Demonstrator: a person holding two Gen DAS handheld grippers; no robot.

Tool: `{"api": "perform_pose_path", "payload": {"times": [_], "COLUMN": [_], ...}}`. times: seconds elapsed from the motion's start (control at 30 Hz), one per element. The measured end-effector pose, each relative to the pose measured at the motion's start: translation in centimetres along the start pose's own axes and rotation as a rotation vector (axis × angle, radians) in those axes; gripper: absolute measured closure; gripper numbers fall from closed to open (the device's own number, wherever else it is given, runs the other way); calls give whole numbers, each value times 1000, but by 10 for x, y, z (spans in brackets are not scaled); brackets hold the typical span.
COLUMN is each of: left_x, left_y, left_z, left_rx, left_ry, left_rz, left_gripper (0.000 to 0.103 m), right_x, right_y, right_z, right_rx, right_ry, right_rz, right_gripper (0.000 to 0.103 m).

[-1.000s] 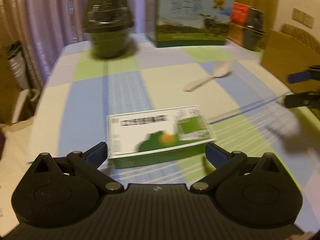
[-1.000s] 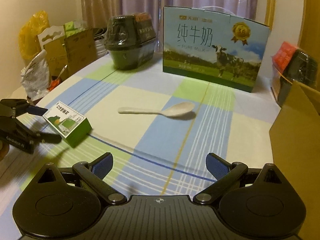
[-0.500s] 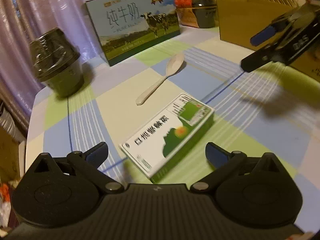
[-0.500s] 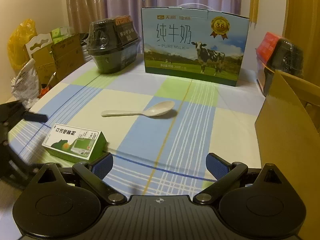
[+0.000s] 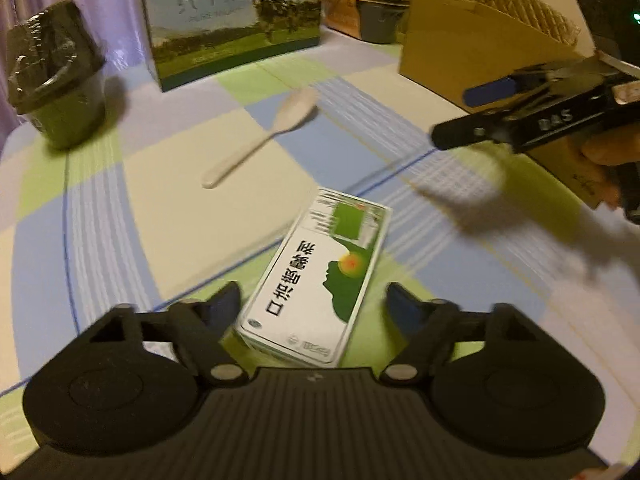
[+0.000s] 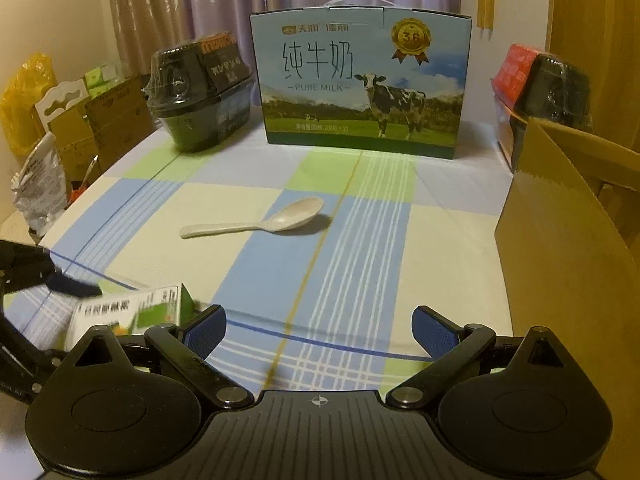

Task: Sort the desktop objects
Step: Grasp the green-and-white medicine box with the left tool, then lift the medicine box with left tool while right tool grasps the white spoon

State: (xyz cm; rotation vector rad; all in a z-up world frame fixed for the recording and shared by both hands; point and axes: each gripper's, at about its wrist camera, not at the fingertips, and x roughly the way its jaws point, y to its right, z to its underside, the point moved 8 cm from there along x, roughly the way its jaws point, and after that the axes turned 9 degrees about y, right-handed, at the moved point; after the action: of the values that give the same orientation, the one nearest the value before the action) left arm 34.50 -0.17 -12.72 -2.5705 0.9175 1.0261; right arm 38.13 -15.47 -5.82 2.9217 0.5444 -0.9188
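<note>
I'm lining up the left hand-held gripper on the medicine box.
Jaws apart, straddling its near end; long axis running away; right hand-held gripper also apart, farther off.

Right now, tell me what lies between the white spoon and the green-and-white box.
Nothing: only bare checked tablecloth separates the spoon from the box, shown clearly in the left wrist view.

the left wrist view looks low and close over a green box toward the milk carton. the right wrist view faces the carton squarely. both share the spoon and table.
</note>
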Motion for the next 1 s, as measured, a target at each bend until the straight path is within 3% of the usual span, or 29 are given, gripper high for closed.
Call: {"api": "perform_pose_path", "payload": {"times": [0.2, 0.23, 0.3, 0.57, 0.67, 0.73, 0.83, 0.9, 1.0], "left_x": [21, 21, 19, -4, -11, -13, -16, -22, -21], "left_y": [17, 19, 18, 9, -1, -8, -2, 15, 27], "left_z": [3, 2, 1, -17, -22, -25, -25, -23, -15], "left_rx": [91, 84, 56, -76, -80, -104, -56, 0, 63], "left_ry": [-42, -30, -38, 45, 61, 82, 102, 124, 114], "left_rz": [-36, -34, -49, -60, -108, -98, -98, -40, -58], "left_gripper": [40, 49, 51, 52, 52, 52, 53, 53, 53], "right_x": [-3, -3, -2, 8, 18, 30, 46, 51, 53], "right_y": [1, 2, 4, -6, -16, -18, -19, -19, -19], "right_z": [0, 0, 0, -18, -32, -36, -37, -38, -36], "right_rx": [9, 17, 24, -74, -167, -246, -330, -365, -376], "right_ry": [4, 5, 2, 9, 10, -8, -52, -61, -61], "right_rz": [5, 8, 11, -27, -46, -38, -52, -51, -61], "right_gripper": [6, 6, 6, 6, 7, 7, 7, 7, 7]}}
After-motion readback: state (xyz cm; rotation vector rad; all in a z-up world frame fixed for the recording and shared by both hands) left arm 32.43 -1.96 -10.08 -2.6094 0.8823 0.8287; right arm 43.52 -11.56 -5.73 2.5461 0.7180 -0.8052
